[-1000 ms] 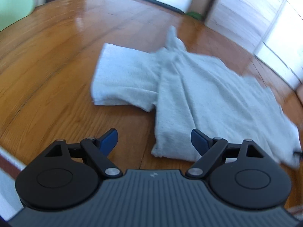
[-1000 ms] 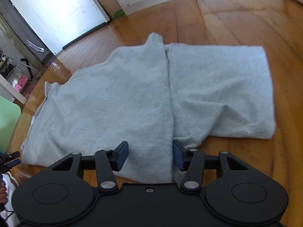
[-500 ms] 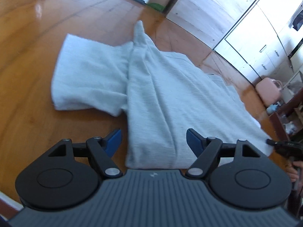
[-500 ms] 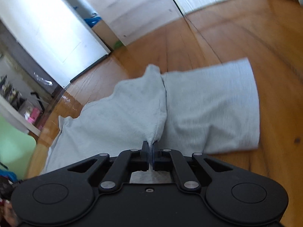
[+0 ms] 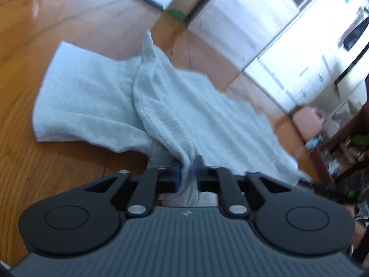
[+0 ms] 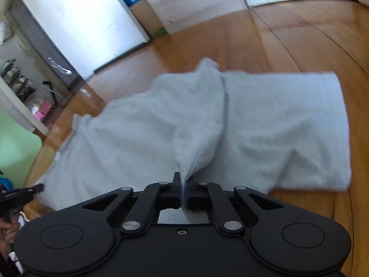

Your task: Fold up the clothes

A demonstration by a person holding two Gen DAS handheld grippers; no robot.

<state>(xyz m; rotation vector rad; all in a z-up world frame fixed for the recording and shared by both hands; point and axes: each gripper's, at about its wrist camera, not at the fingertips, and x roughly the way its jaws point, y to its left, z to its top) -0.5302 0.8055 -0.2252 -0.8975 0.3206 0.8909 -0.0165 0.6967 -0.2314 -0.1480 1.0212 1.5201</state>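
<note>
A pale grey garment lies spread on a wooden floor, with one part folded out to the left in the left wrist view. My left gripper is shut on a bunched fold of its near edge, lifting it off the floor. In the right wrist view the same garment fills the middle, with a flat panel reaching right. My right gripper is shut on a pinched ridge of the cloth, which rises in a tent toward the pads.
Wooden floor surrounds the garment. White cabinets and a cardboard box stand at the back. A dark shelf and pink container sit right. A white door and green surface are left. A hand holds the other gripper.
My left gripper went from open over the near hem to shut on it and lifted. My right gripper, shut half a second ago, has raised its fold further.
</note>
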